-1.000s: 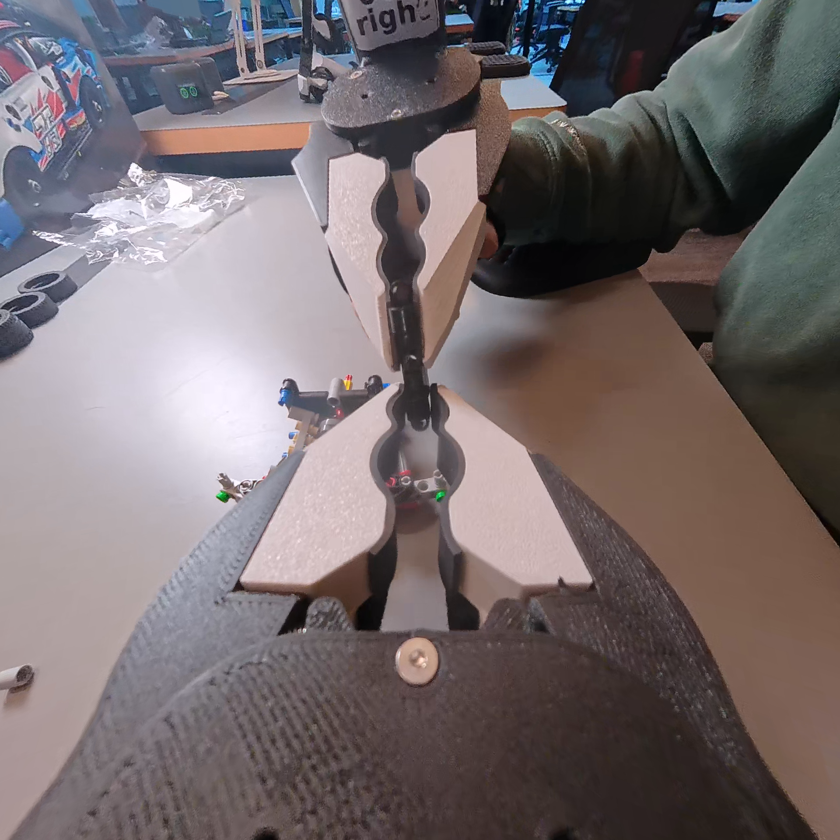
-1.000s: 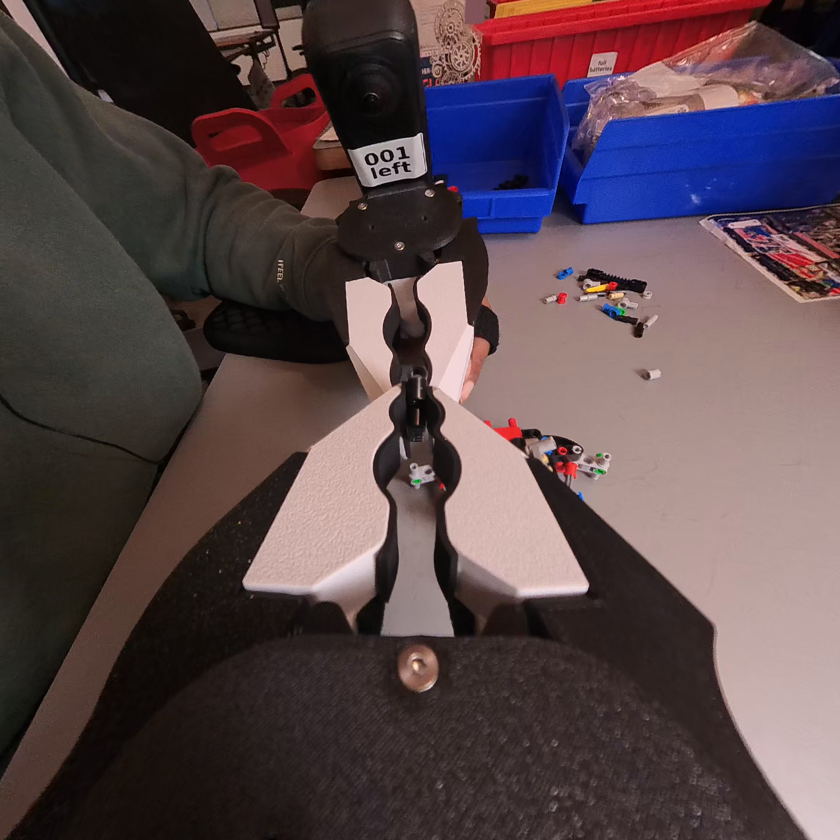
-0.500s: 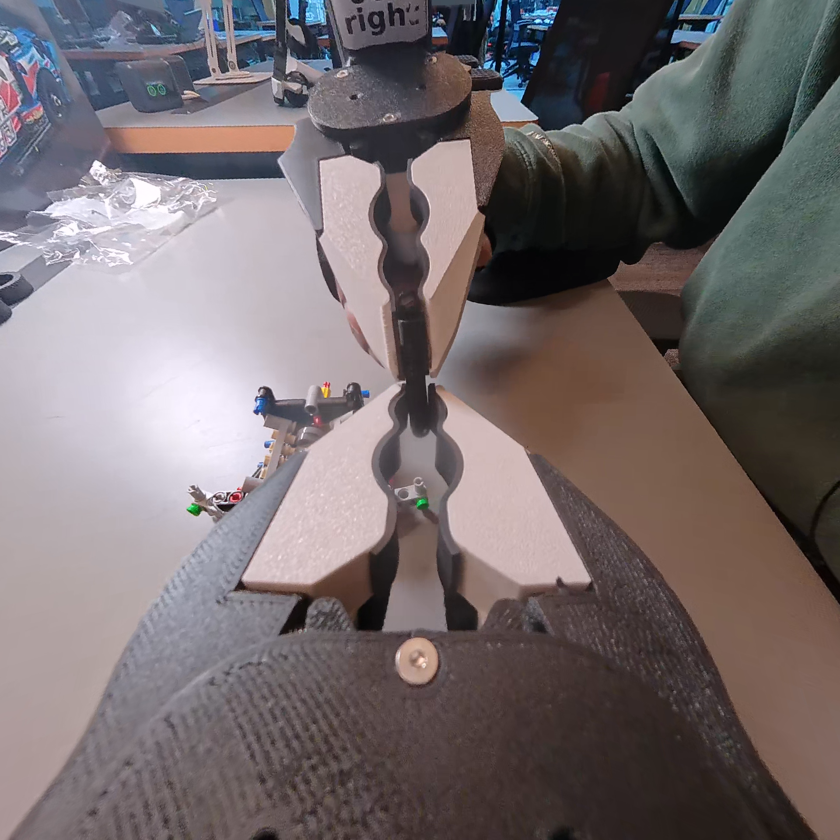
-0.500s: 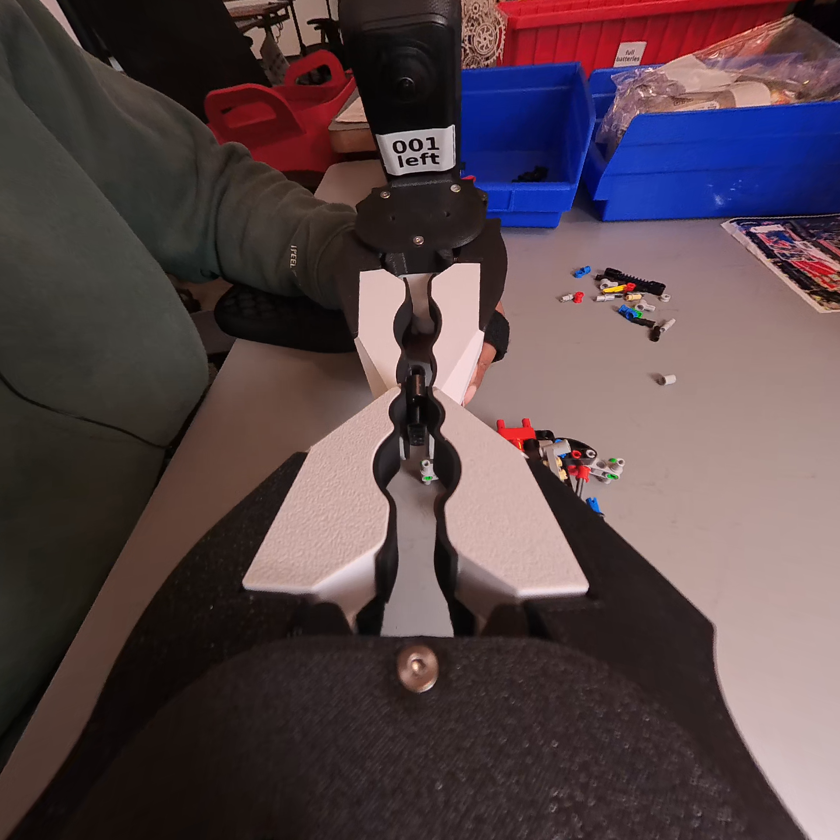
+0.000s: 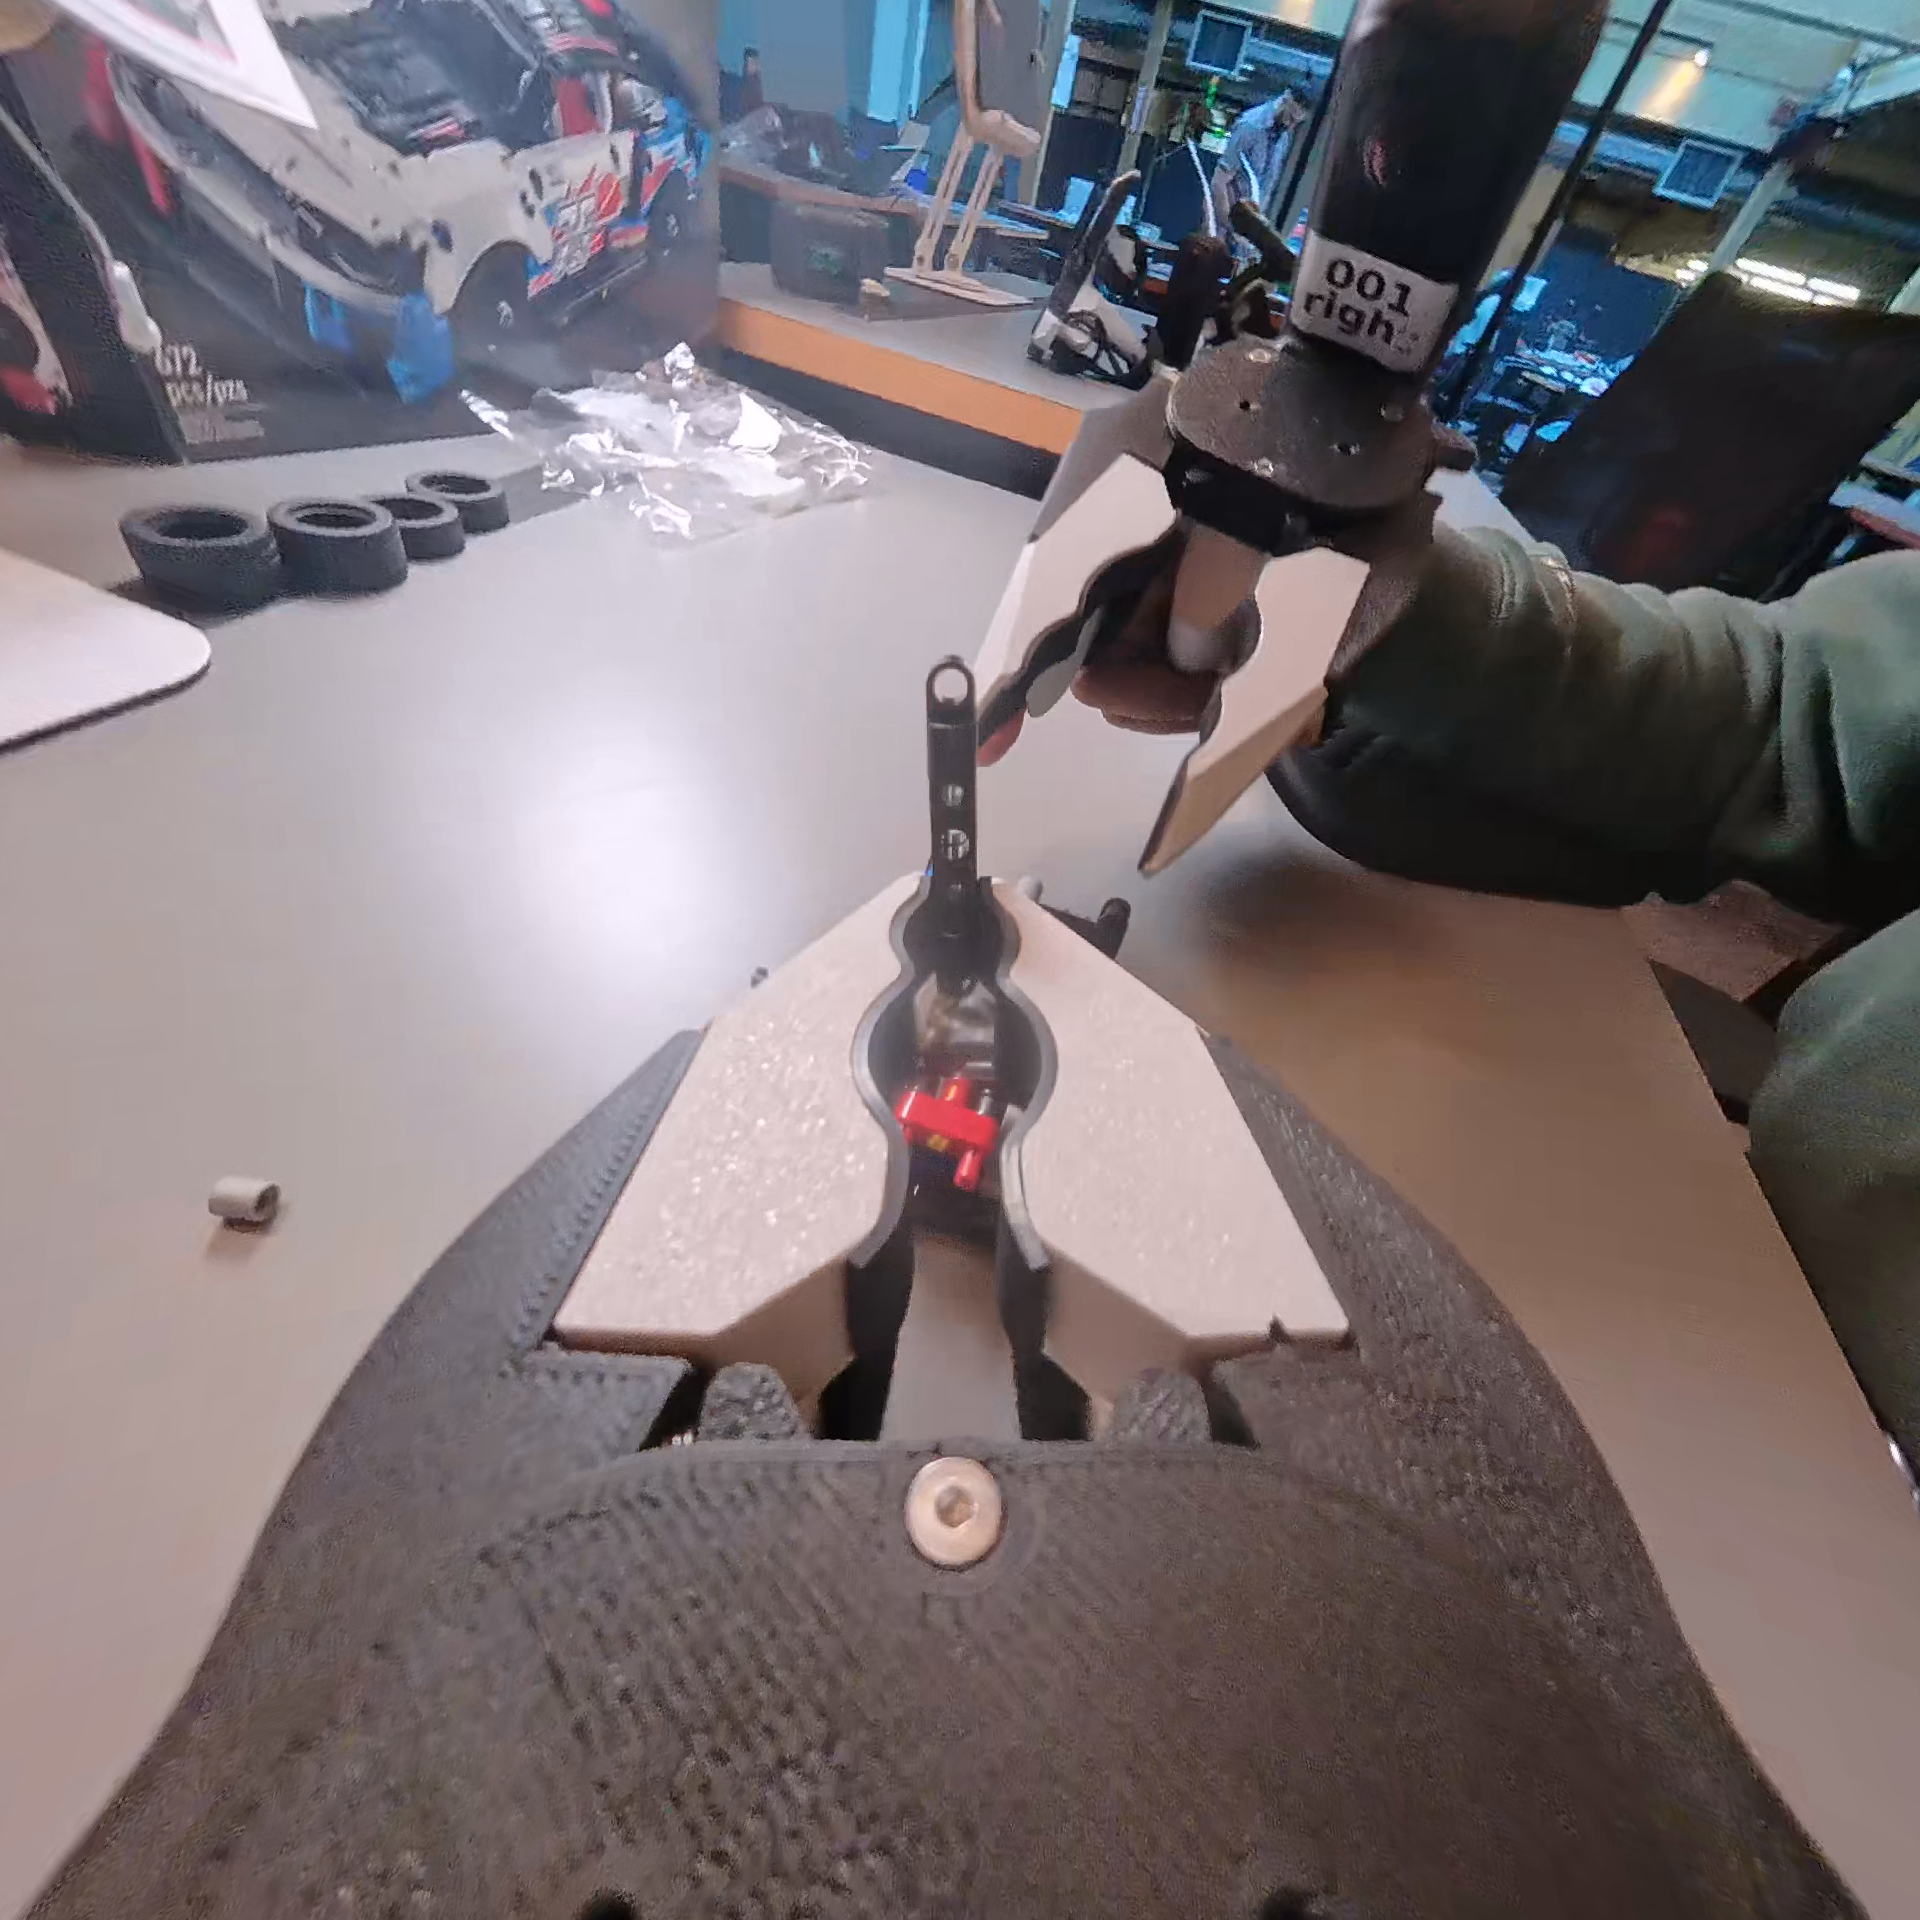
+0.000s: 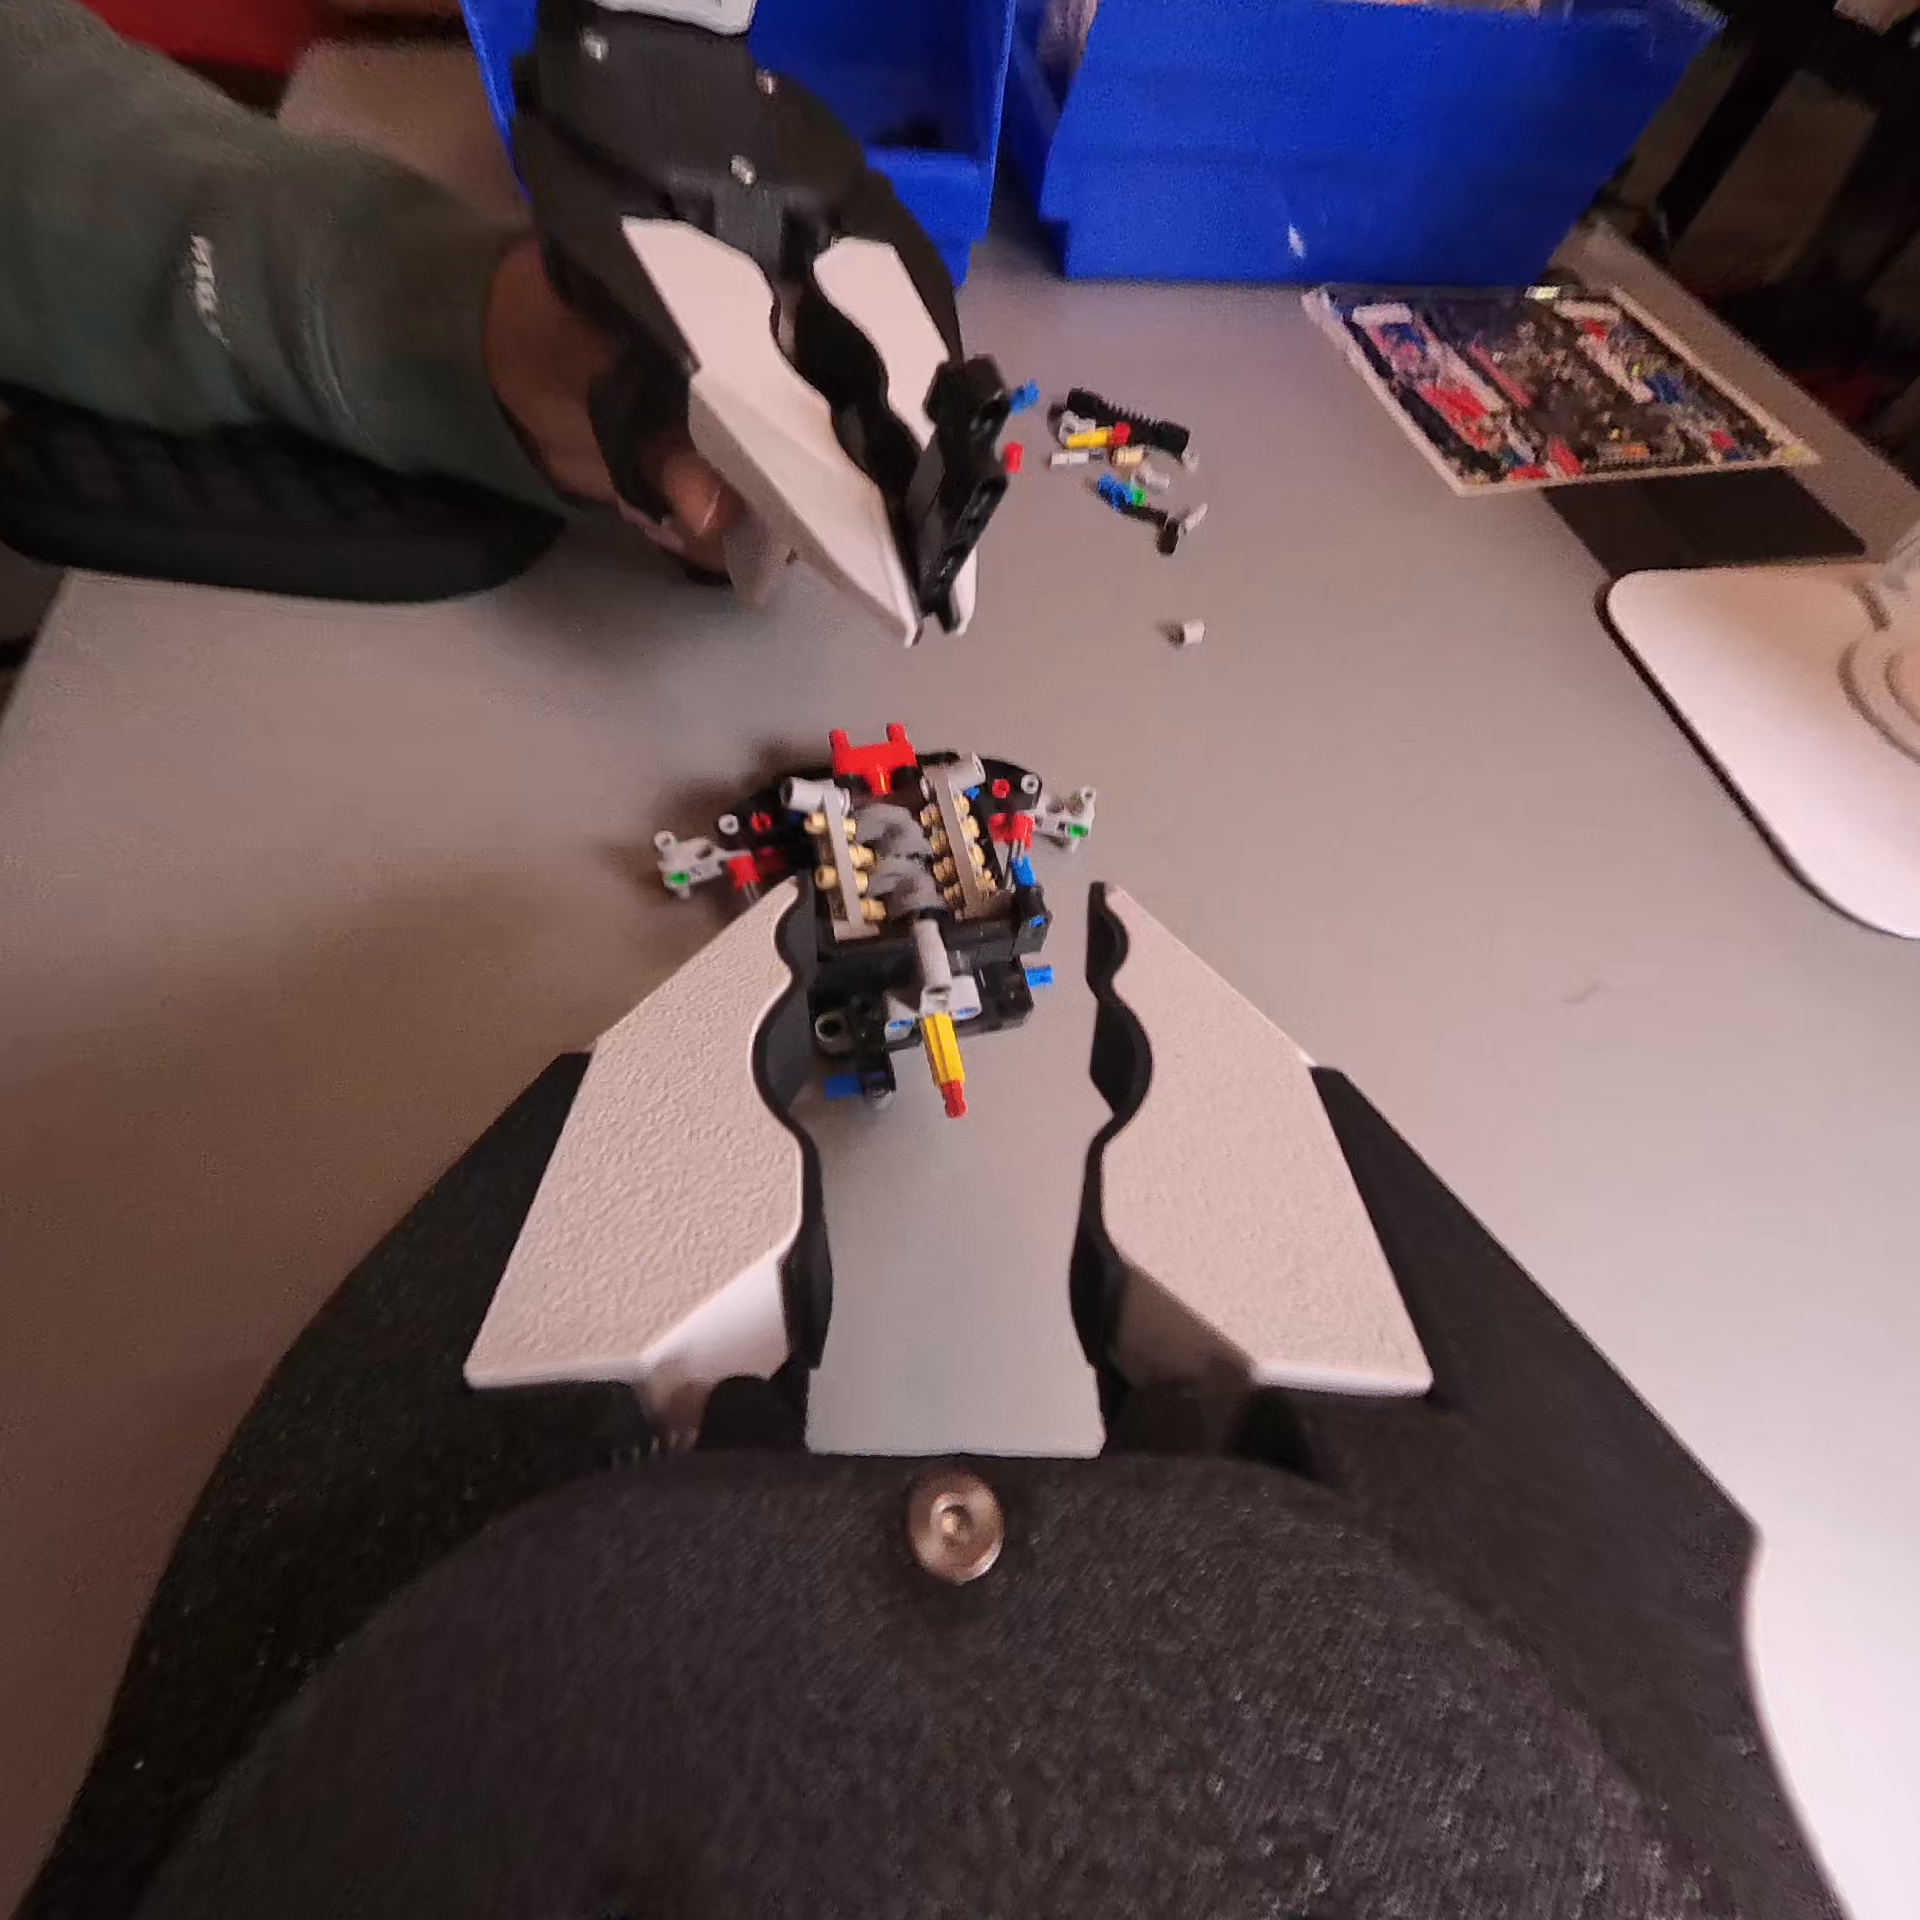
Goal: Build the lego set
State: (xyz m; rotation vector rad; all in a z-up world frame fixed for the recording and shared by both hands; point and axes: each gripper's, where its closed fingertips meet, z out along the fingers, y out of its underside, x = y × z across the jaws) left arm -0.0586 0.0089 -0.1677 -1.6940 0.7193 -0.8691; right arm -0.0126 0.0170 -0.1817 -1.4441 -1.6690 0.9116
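Note:
My left gripper [image 5: 956,896] is shut on a black lego beam [image 5: 951,790] that sticks up past its fingertips. In the right wrist view the left gripper [image 6: 935,621] hangs above the table with the beam [image 6: 961,488] in it. My right gripper [image 6: 945,894] is open, its fingers on either side of the near end of the part-built lego assembly [image 6: 914,883] on the grey table. In the left wrist view the right gripper [image 5: 1081,790] is open just right of the beam, apart from it. A red part of the assembly [image 5: 940,1117] shows between my left fingers.
Loose lego pieces [image 6: 1122,457] and a small grey piece [image 6: 1184,631] lie beyond the assembly. Blue bins [image 6: 1351,135] and an instruction booklet [image 6: 1538,384] are at the back, a white pad [image 6: 1766,727] right. Several black tyres [image 5: 312,530], a plastic bag [image 5: 675,457] and the set box [image 5: 312,208] are nearby. My right fingertips sit around 6 cm from my left ones. About 15 cm separates my left fingertips from the small grey piece [image 6: 1184,631]. Seen from the left wrist view [image 5: 230,1218] as well.
My right gripper has let go of the black beam, opened and drawn back over the assembly. My left gripper keeps the beam and has swung away with it.

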